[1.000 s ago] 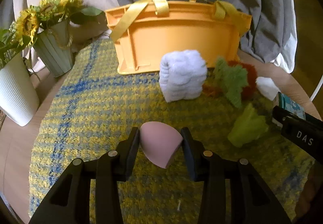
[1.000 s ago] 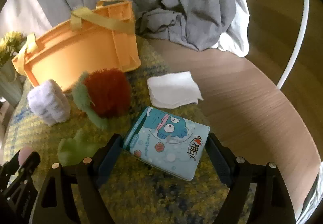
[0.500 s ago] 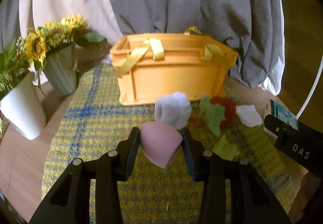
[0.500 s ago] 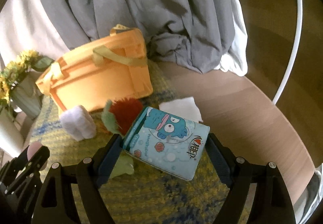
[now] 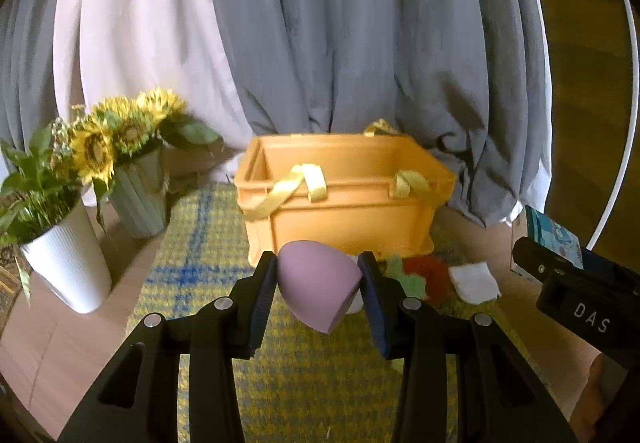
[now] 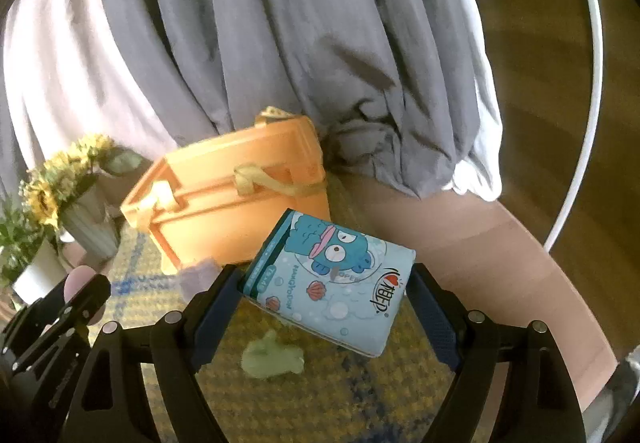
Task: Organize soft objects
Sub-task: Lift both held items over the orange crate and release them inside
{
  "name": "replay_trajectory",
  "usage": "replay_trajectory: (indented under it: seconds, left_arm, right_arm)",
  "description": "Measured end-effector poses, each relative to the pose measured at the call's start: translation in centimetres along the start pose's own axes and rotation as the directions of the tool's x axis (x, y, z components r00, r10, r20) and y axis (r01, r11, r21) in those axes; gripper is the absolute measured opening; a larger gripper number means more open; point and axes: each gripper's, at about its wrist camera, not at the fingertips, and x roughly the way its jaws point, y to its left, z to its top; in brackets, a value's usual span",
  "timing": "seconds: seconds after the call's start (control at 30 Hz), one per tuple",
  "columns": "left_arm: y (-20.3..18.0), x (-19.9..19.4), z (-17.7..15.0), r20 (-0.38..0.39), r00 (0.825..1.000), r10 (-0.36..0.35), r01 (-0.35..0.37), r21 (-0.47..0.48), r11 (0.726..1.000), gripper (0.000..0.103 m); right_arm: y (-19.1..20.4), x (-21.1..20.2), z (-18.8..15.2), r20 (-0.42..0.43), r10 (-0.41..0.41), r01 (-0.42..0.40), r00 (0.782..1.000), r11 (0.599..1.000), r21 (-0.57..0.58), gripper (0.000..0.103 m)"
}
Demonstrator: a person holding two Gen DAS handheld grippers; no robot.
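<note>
My left gripper (image 5: 318,293) is shut on a pink egg-shaped sponge (image 5: 316,293) and holds it well above the mat, in front of the orange basket (image 5: 340,211). My right gripper (image 6: 326,297) is shut on a blue cartoon tissue pack (image 6: 332,279), also raised; the pack shows at the right edge of the left wrist view (image 5: 550,233). A red and green fluffy toy (image 5: 424,275), a white folded cloth (image 5: 474,281) and a green soft piece (image 6: 274,359) lie on the mat. A white rolled towel (image 6: 198,275) is mostly hidden behind my fingers.
A yellow-blue woven mat (image 5: 192,243) covers a round wooden table (image 6: 480,259). A white pot with a plant (image 5: 66,263) and a green vase of sunflowers (image 5: 138,199) stand at the left. Grey and white curtains (image 5: 320,43) hang behind.
Both grippers have risen and pulled back from the mat with their loads. The basket and the soft things look smaller and lower, and the basket's open top now shows.
</note>
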Motion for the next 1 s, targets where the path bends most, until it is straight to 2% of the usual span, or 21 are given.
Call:
replay_trajectory:
  seconds: [0.6,1.0]
  left_arm:
    - [0.3,-0.8,4.5,0.143,0.989,0.020,-0.020,-0.004,1.000,0.041]
    - [0.1,1.0,7.4,0.204,0.979,0.018,-0.020,0.006,1.000,0.041]
  right_arm:
    - [2.0,-1.2,4.6,0.141,0.087,-0.083,0.986,0.996,-0.035,0.084]
    - [2.9,0.1,7.5,0.204,0.131,-0.121,0.970,0.991,-0.060,0.084]
